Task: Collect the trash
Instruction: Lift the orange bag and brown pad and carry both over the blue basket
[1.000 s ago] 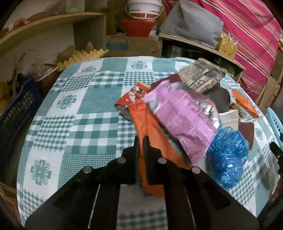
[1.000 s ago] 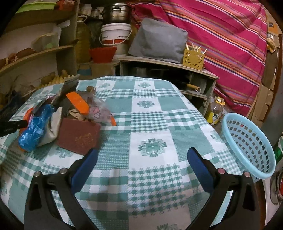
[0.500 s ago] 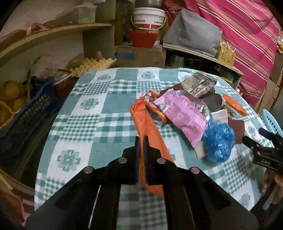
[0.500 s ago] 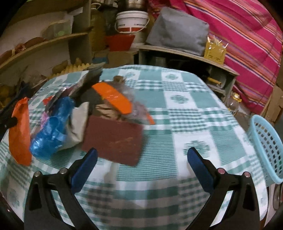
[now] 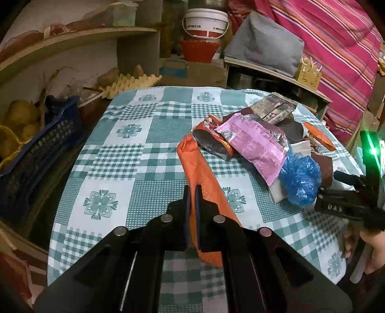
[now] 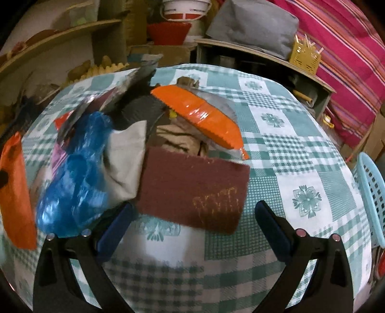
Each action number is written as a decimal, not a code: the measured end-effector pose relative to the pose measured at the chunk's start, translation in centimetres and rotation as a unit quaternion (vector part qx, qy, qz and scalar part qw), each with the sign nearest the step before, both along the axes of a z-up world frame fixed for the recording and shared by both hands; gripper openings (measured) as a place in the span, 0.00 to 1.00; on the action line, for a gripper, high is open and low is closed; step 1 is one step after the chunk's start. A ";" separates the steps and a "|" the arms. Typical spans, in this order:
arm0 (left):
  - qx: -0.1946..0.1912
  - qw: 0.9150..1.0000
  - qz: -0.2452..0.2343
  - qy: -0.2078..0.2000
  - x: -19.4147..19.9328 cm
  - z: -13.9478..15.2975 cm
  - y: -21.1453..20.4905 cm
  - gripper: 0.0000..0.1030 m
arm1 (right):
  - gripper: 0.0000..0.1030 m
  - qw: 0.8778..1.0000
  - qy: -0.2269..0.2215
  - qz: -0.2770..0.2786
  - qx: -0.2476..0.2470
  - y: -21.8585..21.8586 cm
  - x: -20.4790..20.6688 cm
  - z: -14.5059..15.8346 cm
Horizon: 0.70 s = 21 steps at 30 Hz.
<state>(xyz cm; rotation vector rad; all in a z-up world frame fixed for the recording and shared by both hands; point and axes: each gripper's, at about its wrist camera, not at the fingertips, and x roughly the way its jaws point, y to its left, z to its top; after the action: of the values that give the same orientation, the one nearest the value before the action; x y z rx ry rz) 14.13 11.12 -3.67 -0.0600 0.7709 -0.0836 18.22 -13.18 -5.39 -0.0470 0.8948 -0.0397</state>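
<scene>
My left gripper point(image 5: 192, 192) is shut on an orange plastic bag point(image 5: 204, 183), which it holds above the checked tablecloth point(image 5: 134, 154), apart from the pile. The bag also shows in the right wrist view point(image 6: 16, 190). The trash pile holds a pink wrapper point(image 5: 255, 146), a blue plastic bag point(image 5: 300, 178), a dark red scouring pad point(image 6: 195, 190), an orange wrapper point(image 6: 199, 115) and a white cloth point(image 6: 127, 163). My right gripper point(image 6: 192, 219) is open, its jaws on either side of the scouring pad's near edge. It shows at the right of the left wrist view point(image 5: 346, 192).
A light blue basket point(image 6: 373, 199) stands off the table's right edge. A dark blue crate point(image 5: 36, 154) with produce sits to the left. Shelves, a white bucket point(image 5: 204, 21), a red bowl and a grey cushion point(image 5: 264, 43) stand behind the table.
My left gripper has pulled back and up with the orange bag, away from the pile. My right gripper has moved left and in toward the pile, up to the scouring pad.
</scene>
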 end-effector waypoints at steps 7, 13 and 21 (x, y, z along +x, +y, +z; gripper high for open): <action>0.001 1.000 -0.006 -0.003 -0.3 0.4 -0.7 0.02 | 0.87 1.000 0.001 0.017 -0.001 -0.2 0.2 0.0; 0.003 1.000 -0.014 -0.017 -1.6 2.2 -2.0 0.02 | 0.84 0.999 -0.008 0.027 0.025 -2.1 -1.5 1.0; -0.003 0.998 -0.037 -0.048 -3.3 5.6 -5.4 0.02 | 0.84 0.998 -0.047 0.020 0.045 -6.9 -4.5 3.6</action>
<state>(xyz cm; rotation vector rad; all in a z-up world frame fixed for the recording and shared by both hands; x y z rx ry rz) 10.83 5.68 1.96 -0.0325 0.6760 -0.1584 13.76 -20.06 -1.79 0.0207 0.7998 0.0348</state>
